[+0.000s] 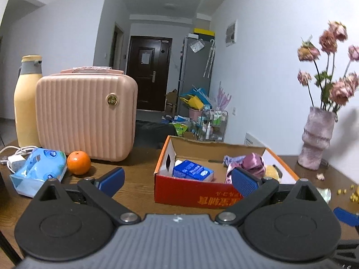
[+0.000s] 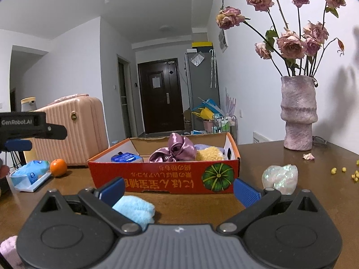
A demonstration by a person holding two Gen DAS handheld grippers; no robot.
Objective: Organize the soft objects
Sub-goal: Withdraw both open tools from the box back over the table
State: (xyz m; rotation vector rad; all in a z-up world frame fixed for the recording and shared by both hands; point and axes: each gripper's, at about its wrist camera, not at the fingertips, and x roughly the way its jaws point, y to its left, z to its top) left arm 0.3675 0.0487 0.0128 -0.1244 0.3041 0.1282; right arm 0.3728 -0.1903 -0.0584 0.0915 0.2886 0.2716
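A red cardboard box [image 2: 163, 179] [image 1: 190, 192] stands open on the brown table. Inside lie a purple satin scrunchie [image 2: 177, 149] [image 1: 253, 163], a yellow fluffy piece [image 2: 209, 153], a lilac cloth [image 1: 232, 159] and a blue tissue pack [image 1: 193, 170] [image 2: 125, 157]. My right gripper [image 2: 178, 191] is open in front of the box, with a light blue fluffy item [image 2: 136, 210] lying just under its left finger. An iridescent white soft item [image 2: 280, 178] sits right of the box. My left gripper [image 1: 178, 179] is open and empty at the box's near left side.
A pink ribbed case [image 1: 86, 114], a cream bottle [image 1: 25, 103], an orange [image 1: 78, 162], a blue wipes pack [image 1: 39, 168] and a white charger [image 1: 15, 159] stand left. A vase of dried roses [image 2: 298, 112] stands right, with yellow crumbs [image 2: 345, 170] nearby. A pink fluffy item [image 2: 9, 251] lies at bottom left.
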